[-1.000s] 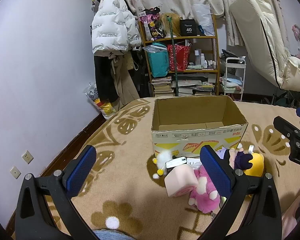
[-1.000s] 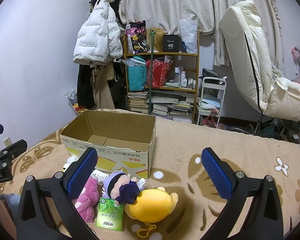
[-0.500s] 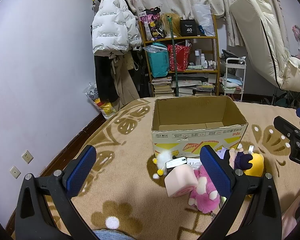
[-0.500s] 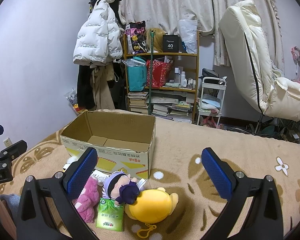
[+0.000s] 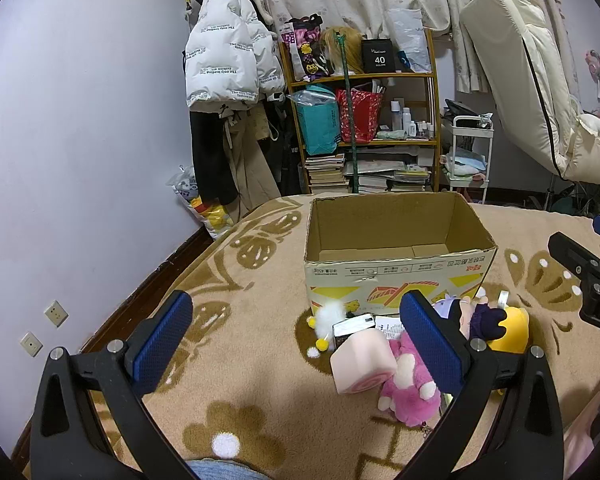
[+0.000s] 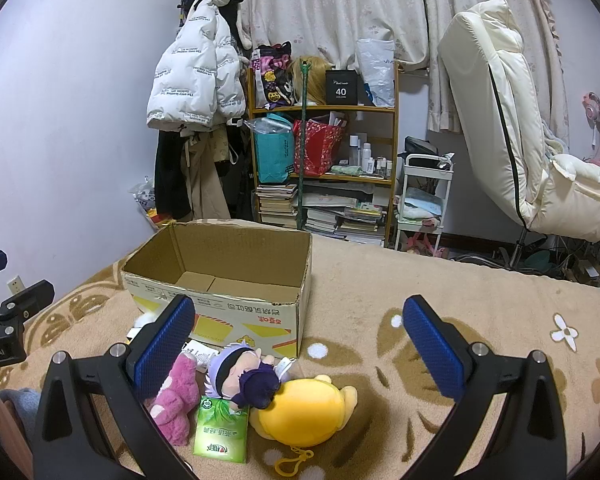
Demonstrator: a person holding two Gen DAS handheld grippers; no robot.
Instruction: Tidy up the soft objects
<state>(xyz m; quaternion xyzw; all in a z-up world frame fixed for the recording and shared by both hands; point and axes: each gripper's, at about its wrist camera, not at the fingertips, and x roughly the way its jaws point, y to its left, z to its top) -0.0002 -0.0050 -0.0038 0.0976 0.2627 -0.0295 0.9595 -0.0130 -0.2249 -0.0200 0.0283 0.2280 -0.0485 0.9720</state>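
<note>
An open, empty cardboard box (image 5: 396, 276) (image 6: 256, 312) stands on the tan flowered blanket. Soft toys lie in front of it: a pink cake-roll cushion (image 5: 362, 362), a pink plush (image 5: 410, 394) (image 6: 176, 396), a white fluffy toy (image 5: 328, 316), a purple-haired doll (image 6: 244, 372) (image 5: 476, 314), a yellow plush (image 6: 304, 410) (image 5: 510, 330) and a green tissue pack (image 6: 221, 430). My left gripper (image 5: 296, 340) is open and empty, hovering left of the pile. My right gripper (image 6: 300, 346) is open and empty above the yellow plush.
The blanket (image 5: 240, 384) covers the whole surface. A shelf with bags and books (image 5: 360, 120), hanging coats (image 5: 228, 68), a white cart (image 6: 424, 200) and a cream recliner (image 6: 512, 120) stand behind. The wall (image 5: 80, 140) is on the left.
</note>
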